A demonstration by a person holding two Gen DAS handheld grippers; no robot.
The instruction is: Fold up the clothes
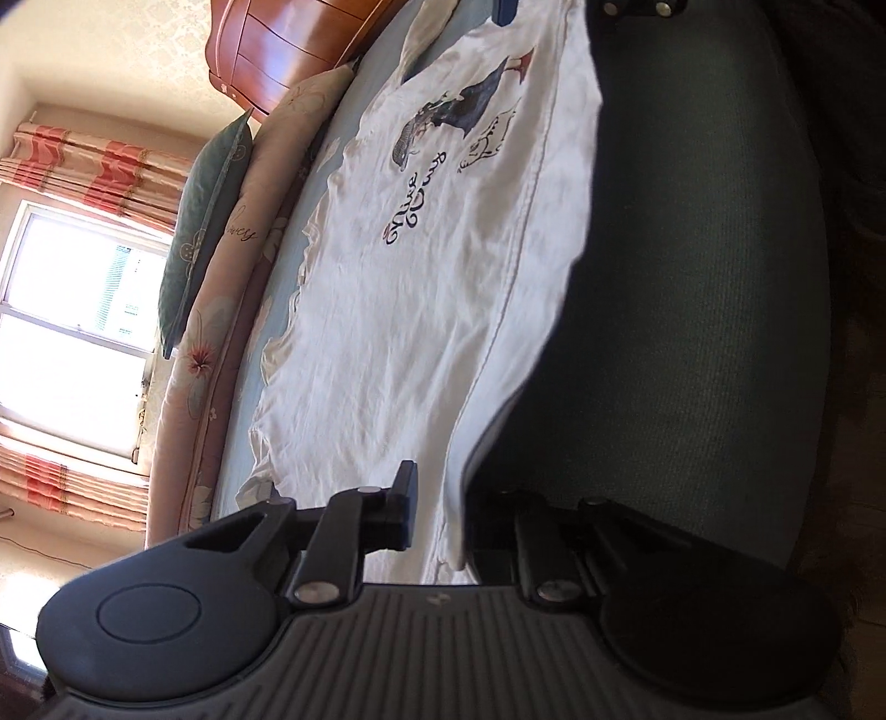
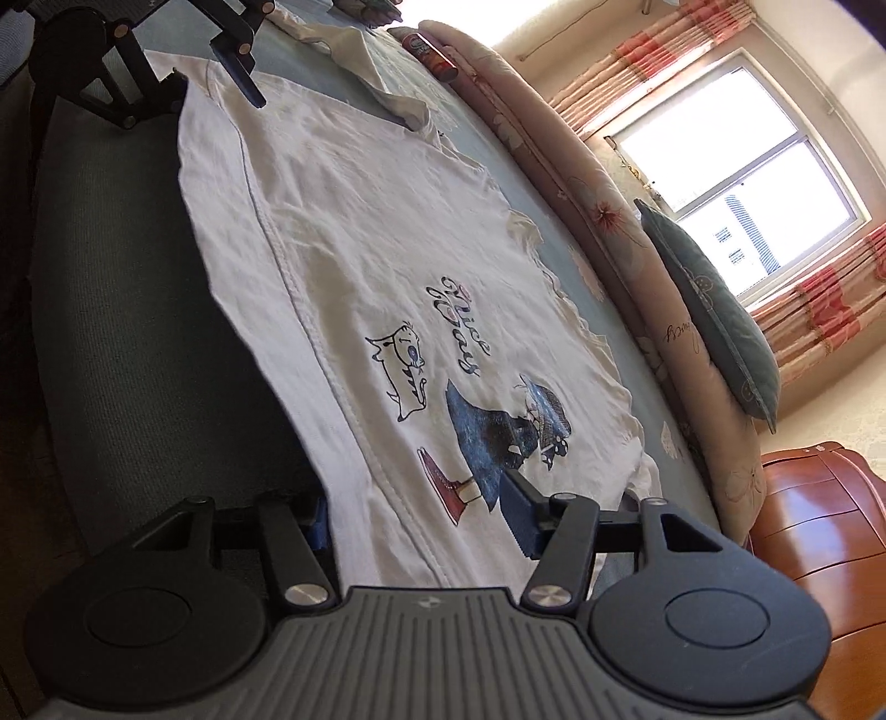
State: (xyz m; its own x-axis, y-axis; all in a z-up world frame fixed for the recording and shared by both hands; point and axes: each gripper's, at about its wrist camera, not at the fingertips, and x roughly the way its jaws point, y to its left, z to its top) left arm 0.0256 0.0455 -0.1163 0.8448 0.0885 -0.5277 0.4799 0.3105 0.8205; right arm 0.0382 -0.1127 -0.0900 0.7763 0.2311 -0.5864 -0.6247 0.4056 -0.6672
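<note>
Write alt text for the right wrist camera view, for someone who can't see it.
A white T-shirt printed with a cartoon girl, a cat and cursive lettering lies spread flat on a bed. The right gripper sits open over the near hem, one finger on each side. The left gripper is at the far end, and a sunlit window with striped curtains lies beyond.

Grey pillow [image 2: 714,310], curtains [image 1: 83,160], wooden headboard [image 1: 288,50]

Creased white cloth shirt [image 2: 343,266], glossy wooden headboard [image 2: 819,531], matt black plastic claw [image 2: 421,520].

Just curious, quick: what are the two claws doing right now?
Left gripper: open, astride the white shirt edge.
Right gripper: open, white shirt between its fingers, not clamped.
</note>
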